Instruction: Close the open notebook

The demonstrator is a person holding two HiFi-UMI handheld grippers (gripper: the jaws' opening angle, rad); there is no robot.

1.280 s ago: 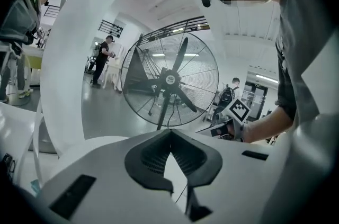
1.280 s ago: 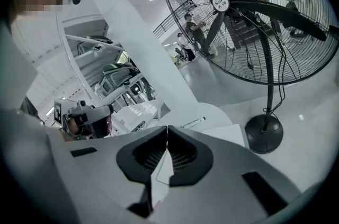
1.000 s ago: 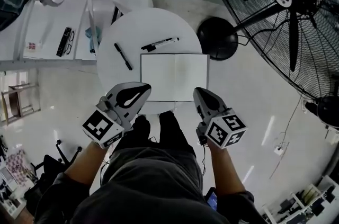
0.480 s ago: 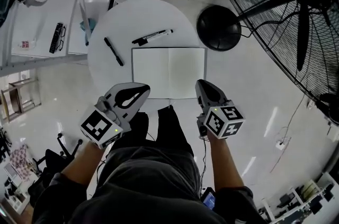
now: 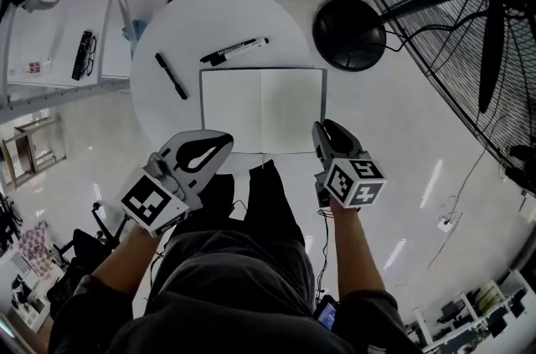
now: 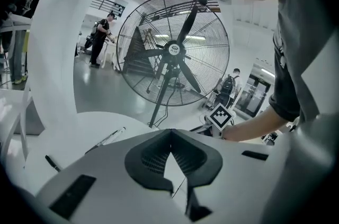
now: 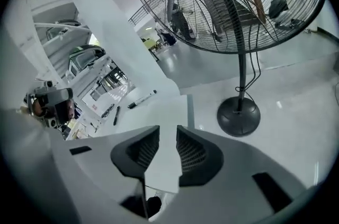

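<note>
The open notebook [image 5: 262, 110] lies flat with blank white pages on the round white table [image 5: 218, 13]. My right gripper [image 5: 323, 127] is at the notebook's near right corner. Its jaws have just been opening and stand apart. In the right gripper view [image 7: 168, 130] the white page [image 7: 165, 109] shows through the gap, and neither pad presses on it. My left gripper [image 5: 226, 140] hovers just off the near left edge of the notebook. Its fingertips meet in the left gripper view [image 6: 170, 133], with nothing held.
A black pen [image 5: 172, 76] and a marker [image 5: 234, 51] lie on the table beyond the notebook. A large floor fan [image 5: 477, 1] with a round black base [image 5: 350, 33] stands close on the right. Glasses [image 5: 84, 53] rest on a side desk. My legs [image 5: 251, 202] are under the table's near edge.
Both grippers have come down and forward towards the notebook. The right one now reaches its near right corner. The notebook itself has not moved.
</note>
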